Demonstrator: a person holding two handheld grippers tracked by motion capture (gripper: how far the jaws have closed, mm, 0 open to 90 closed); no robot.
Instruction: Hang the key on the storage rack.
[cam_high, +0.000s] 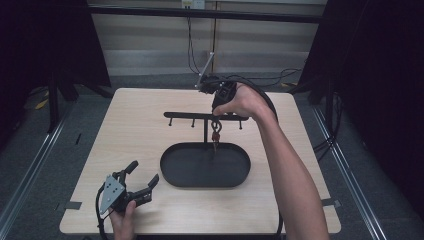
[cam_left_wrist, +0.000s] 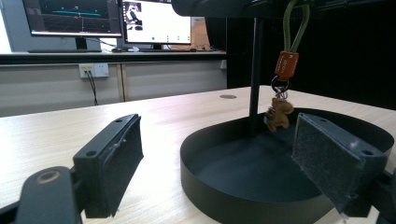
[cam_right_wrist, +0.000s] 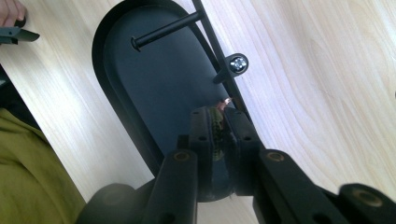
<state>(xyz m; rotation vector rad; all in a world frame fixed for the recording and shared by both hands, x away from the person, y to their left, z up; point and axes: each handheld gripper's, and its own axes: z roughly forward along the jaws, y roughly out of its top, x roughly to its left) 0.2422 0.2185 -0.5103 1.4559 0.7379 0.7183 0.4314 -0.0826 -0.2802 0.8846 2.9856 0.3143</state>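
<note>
A: Two grippers are at work. The right gripper (cam_high: 216, 116) points down over the rack's crossbar (cam_high: 187, 115), its jaws nearly closed on the green cord (cam_right_wrist: 215, 125) of a keychain (cam_high: 215, 136). The left gripper (cam_high: 142, 176) rests near the front left of the table (cam_high: 125, 130), jaws wide apart and holding nothing.

B: Where does the keychain sit?

A: It dangles below the crossbar, above the black tray (cam_high: 172, 176), just beside the post (cam_high: 205, 131); the orange tag (cam_left_wrist: 286, 65) and small brown charm (cam_left_wrist: 279, 115) hang free of the tray floor.

B: What does the step seem to ask for?

A: Probably seating the cord loop on a peg (cam_right_wrist: 164, 30). The loop is best kept taut and lowered squarely over the peg, with the jaws loosened only once the charm hangs steady. Whether the loop already rests on a peg cannot be told.
</note>
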